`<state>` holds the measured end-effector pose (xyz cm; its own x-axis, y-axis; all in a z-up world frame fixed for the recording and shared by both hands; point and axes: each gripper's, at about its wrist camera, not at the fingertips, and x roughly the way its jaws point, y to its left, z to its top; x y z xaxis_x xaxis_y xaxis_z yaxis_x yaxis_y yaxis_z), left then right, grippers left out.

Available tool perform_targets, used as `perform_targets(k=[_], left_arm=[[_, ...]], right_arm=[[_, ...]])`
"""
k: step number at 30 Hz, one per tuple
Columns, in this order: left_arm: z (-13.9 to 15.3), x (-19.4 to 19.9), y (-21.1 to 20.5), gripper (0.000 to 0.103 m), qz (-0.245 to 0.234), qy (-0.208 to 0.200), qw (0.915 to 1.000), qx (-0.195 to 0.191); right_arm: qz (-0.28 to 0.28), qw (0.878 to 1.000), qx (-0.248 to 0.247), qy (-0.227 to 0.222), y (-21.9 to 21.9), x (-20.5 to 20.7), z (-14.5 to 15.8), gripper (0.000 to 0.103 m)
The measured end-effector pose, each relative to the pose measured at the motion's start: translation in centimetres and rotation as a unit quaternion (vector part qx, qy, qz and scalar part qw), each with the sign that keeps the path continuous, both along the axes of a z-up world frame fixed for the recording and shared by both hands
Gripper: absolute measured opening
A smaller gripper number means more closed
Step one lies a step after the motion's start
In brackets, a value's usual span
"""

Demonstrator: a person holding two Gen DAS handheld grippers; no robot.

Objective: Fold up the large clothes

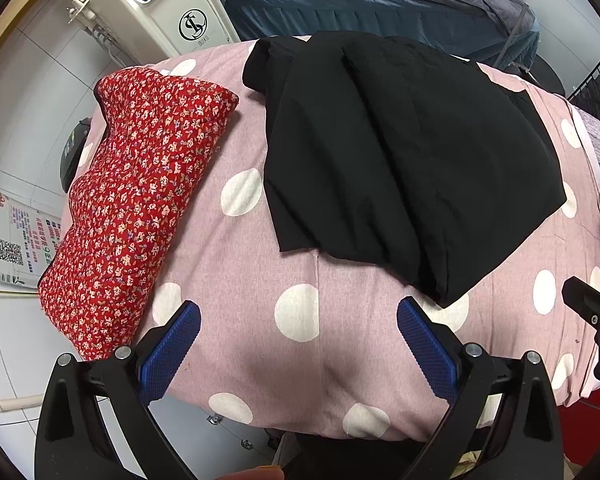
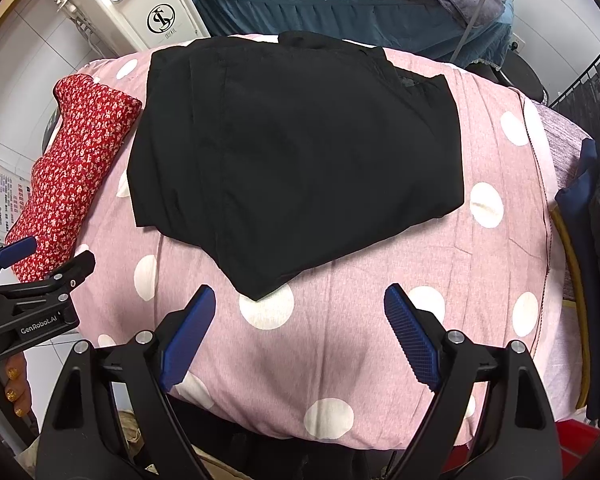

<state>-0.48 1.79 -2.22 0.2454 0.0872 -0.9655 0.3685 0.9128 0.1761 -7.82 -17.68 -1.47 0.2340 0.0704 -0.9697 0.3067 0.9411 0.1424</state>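
Nearby: red floral pillow (image 1: 139,200) left of folded black garment (image 1: 400,160); path clear.

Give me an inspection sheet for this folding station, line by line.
Surface: pink polka-dot cover, a few creases.
Job's things: black garment, folded, lying flat.
Clutter: red floral pillow at the left edge, apart from the garment.
Grippers: left hand-held gripper open, empty; right hand-held gripper open, empty; both above the cover.
Cables: nothing seen on the surface.
Surroundings: white machine, blue bed, wire rack.
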Motion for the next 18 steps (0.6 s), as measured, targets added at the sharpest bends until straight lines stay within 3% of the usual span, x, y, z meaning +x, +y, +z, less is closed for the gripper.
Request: perform_targets(k=[18], left_arm=[[-0.25, -0.06, 0.04, 0.097, 0.0, 0.003, 1.0, 0.001]], right_arm=[[0.001, 1.0, 0.001, 0.003, 0.3, -0.15, -0.33, 0.086]])
